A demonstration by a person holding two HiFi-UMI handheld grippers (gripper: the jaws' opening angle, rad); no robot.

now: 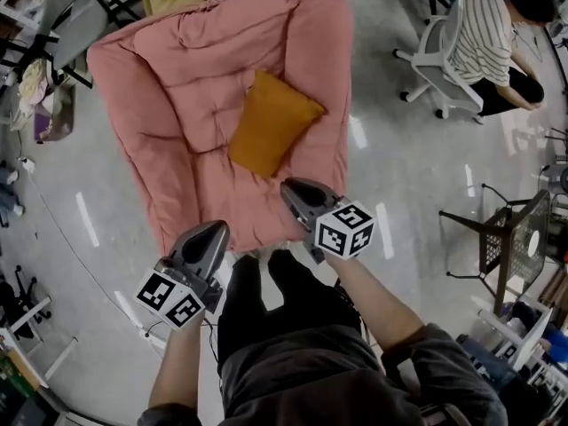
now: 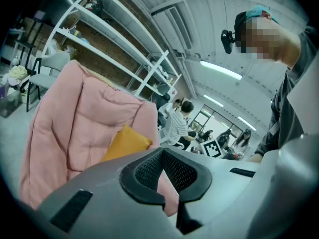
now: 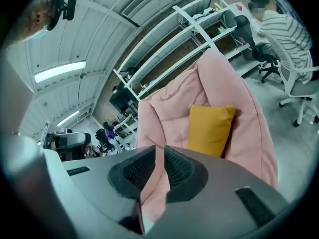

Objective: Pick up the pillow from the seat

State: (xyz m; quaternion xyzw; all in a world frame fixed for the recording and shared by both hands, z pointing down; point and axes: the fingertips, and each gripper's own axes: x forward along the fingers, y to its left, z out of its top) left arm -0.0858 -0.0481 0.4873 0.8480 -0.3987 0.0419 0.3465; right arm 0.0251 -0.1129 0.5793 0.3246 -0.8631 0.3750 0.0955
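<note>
The orange pillow (image 1: 273, 122) lies on the pink seat (image 1: 169, 87), right of its centre. It is probably soft and light, so pinch its near corner. Left claw (image 1: 211, 233) and right claw (image 1: 295, 191) hover before the seat, both closed and empty.

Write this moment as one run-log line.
left gripper: shut, empty | right gripper: shut, empty | orange square fabric pillow: untouched on pink padded seat

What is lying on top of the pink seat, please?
An orange pillow lies on the seat. The patch of seat under the pillow is covered, so nothing there can be seen.
</note>
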